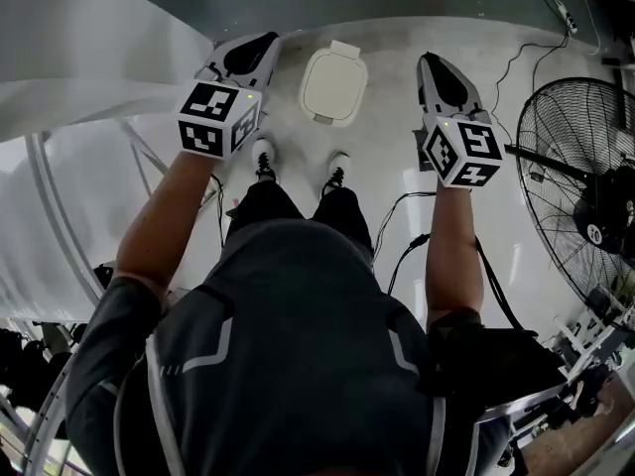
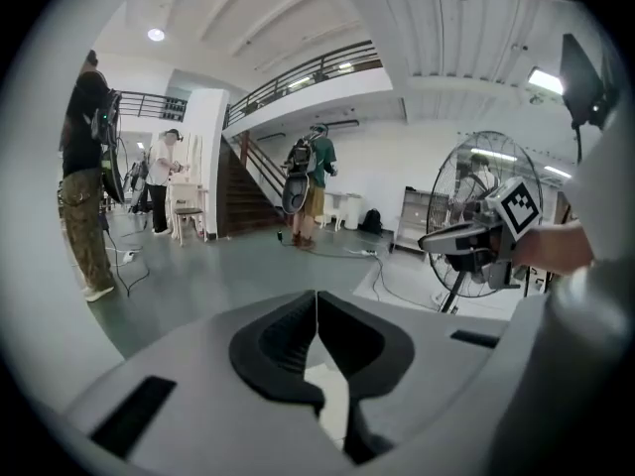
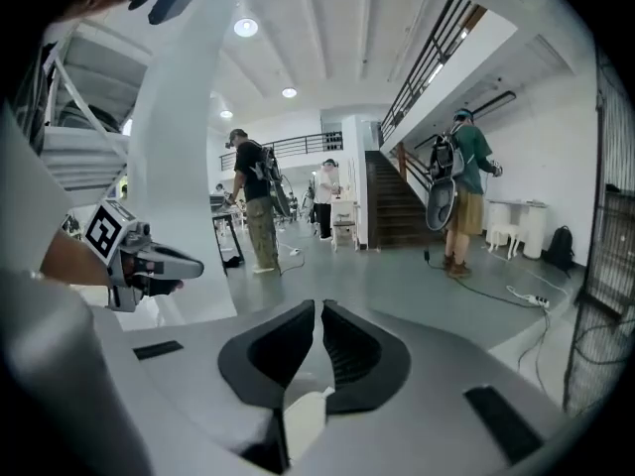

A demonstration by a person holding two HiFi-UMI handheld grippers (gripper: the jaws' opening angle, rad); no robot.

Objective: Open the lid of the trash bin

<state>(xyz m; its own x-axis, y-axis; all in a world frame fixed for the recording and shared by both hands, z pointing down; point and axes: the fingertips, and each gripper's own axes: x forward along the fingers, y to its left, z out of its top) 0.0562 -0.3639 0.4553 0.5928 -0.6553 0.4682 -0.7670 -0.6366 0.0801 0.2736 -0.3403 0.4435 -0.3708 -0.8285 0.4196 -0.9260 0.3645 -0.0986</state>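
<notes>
The trash bin (image 1: 334, 85) is small and white, and it stands on the pale floor just beyond the person's shoes with its lid down. My left gripper (image 1: 268, 38) hangs to the left of the bin and my right gripper (image 1: 426, 59) to its right, both held above the floor and apart from the bin. In the left gripper view the dark jaws (image 2: 317, 303) meet with nothing between them. The right gripper view shows the same, its jaws (image 3: 318, 312) shut and empty. Each gripper appears in the other's view: the right gripper (image 2: 464, 242) and the left gripper (image 3: 149, 263).
A large standing fan (image 1: 585, 186) is at the right, with black cables (image 1: 402, 216) trailing over the floor near the feet. A white frame and sheeting (image 1: 69, 157) fill the left. Several people (image 3: 253, 201) stand farther off by a staircase (image 3: 397, 201).
</notes>
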